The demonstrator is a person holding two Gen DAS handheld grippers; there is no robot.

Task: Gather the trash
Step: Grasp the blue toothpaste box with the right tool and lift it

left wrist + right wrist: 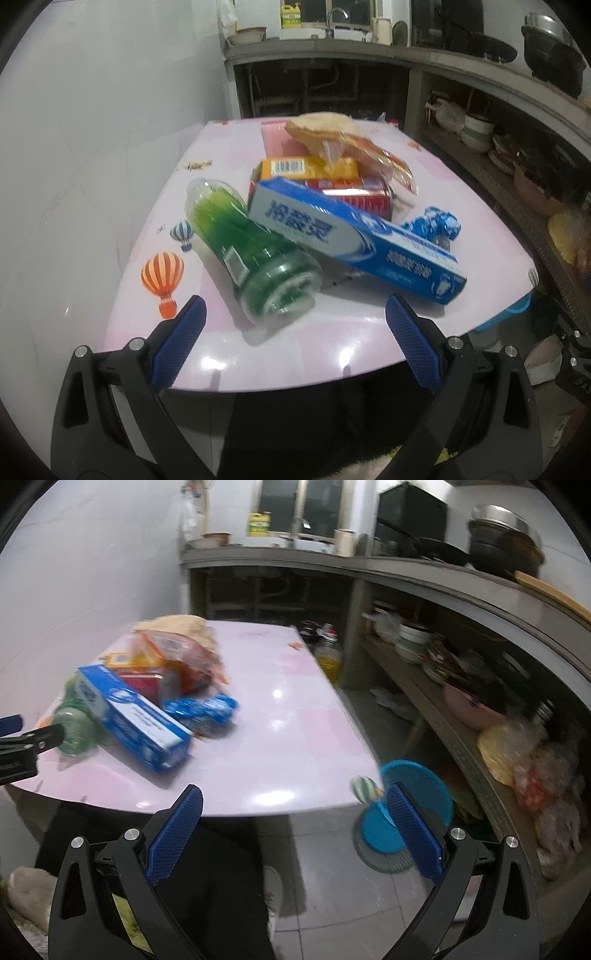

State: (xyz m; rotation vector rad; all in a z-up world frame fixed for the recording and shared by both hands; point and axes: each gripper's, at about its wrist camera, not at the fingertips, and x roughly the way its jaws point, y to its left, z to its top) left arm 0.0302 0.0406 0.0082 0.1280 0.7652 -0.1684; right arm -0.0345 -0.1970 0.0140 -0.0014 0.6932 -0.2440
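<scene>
A pile of trash lies on the pink table (332, 343). A green plastic bottle (251, 251) lies on its side, nearest my left gripper (293, 314), which is open just short of it. A blue toothpaste box (354, 240) leans across a red can (354, 195) and a yellow box (306, 168). A crumpled blue wrapper (432, 221) and a snack bag (351, 140) lie behind. In the right wrist view my right gripper (295, 805) is open at the table's near edge, right of the toothpaste box (136, 716) and bottle (75, 731). A blue bin (406, 808) stands on the floor.
A concrete counter (461, 587) with shelves of bowls and bags runs along the right. A white wall (92, 129) borders the table's left side. An oil bottle (328, 657) stands past the table's far right corner. A person's dark trousers (229, 886) show below the table edge.
</scene>
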